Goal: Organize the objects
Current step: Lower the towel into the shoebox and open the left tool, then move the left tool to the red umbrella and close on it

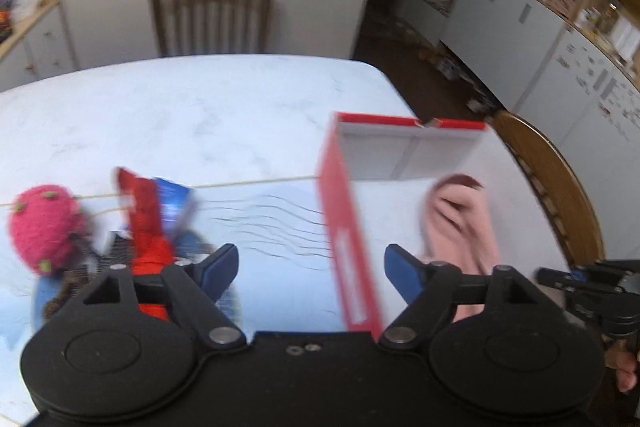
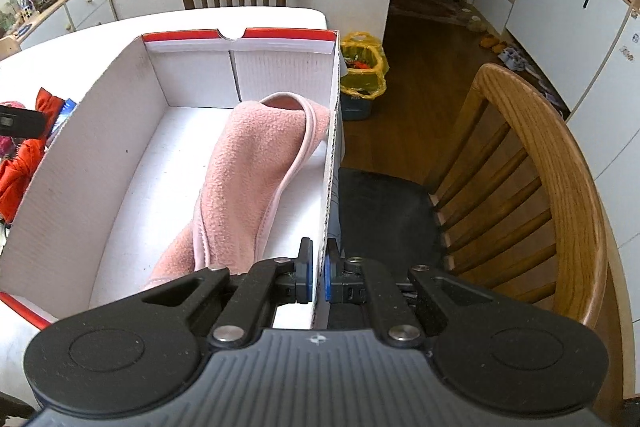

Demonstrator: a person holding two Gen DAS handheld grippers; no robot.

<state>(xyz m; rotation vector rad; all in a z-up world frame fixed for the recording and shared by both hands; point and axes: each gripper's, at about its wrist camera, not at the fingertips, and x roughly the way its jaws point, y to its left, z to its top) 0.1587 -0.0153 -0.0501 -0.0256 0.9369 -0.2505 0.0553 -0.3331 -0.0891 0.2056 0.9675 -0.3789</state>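
A red and white cardboard box (image 2: 120,131) stands open on the white table (image 1: 180,115), with a pink fleece cloth (image 2: 248,167) lying inside it. My right gripper (image 2: 318,275) is shut on the box's right wall near its front corner. My left gripper (image 1: 310,267) is open and empty above the table, its right finger over the box's left wall (image 1: 348,239). The cloth shows in the left wrist view (image 1: 460,227) too. Left of the box lie a pink knitted toy (image 1: 44,227), a red garment (image 1: 150,247) and a blue and white packet (image 1: 174,203).
A wooden chair (image 2: 532,167) with a dark seat cushion stands right of the table, another chair (image 1: 212,15) at the far side. A yellow bag (image 2: 362,67) sits on the floor beyond the box. Cabinets line the walls.
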